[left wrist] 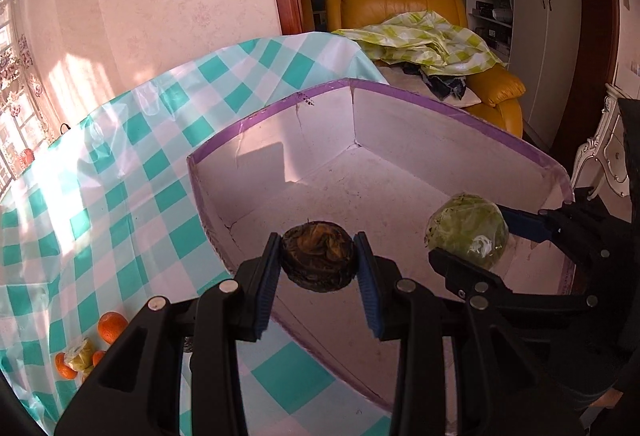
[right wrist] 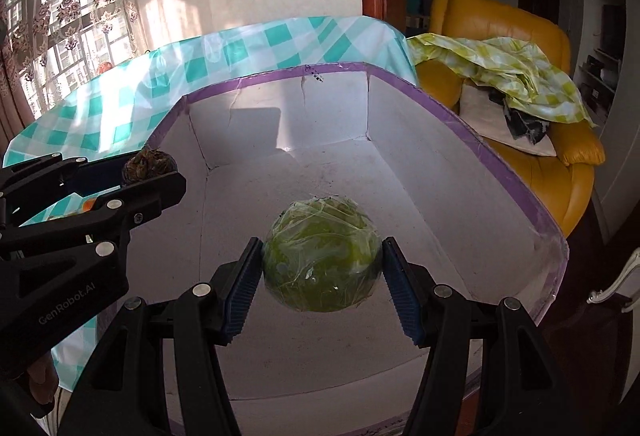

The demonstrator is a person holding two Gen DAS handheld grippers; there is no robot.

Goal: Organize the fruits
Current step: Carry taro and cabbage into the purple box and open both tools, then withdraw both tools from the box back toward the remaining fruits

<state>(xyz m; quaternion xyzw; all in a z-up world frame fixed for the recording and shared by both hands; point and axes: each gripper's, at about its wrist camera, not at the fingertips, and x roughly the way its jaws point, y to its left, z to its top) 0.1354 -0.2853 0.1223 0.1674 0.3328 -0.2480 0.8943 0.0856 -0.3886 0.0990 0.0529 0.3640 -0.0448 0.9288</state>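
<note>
My left gripper (left wrist: 318, 262) is shut on a dark brown round fruit (left wrist: 319, 260) and holds it over the near left edge of a white box with purple rim (left wrist: 452, 112). My right gripper (right wrist: 322, 270) is shut on a green fruit wrapped in clear film (right wrist: 322, 260) and holds it above the box floor. The green fruit (left wrist: 466, 230) and the right gripper also show at the right of the left wrist view. The left gripper with the dark fruit (right wrist: 148, 164) shows at the left of the right wrist view.
The box (right wrist: 460, 124) sits on a table with a teal checked cloth (left wrist: 120, 164). Oranges (left wrist: 111, 326) and a yellow wrapped fruit (left wrist: 80, 356) lie on the cloth at the near left. A yellow armchair (right wrist: 520, 36) with cloths stands behind the table.
</note>
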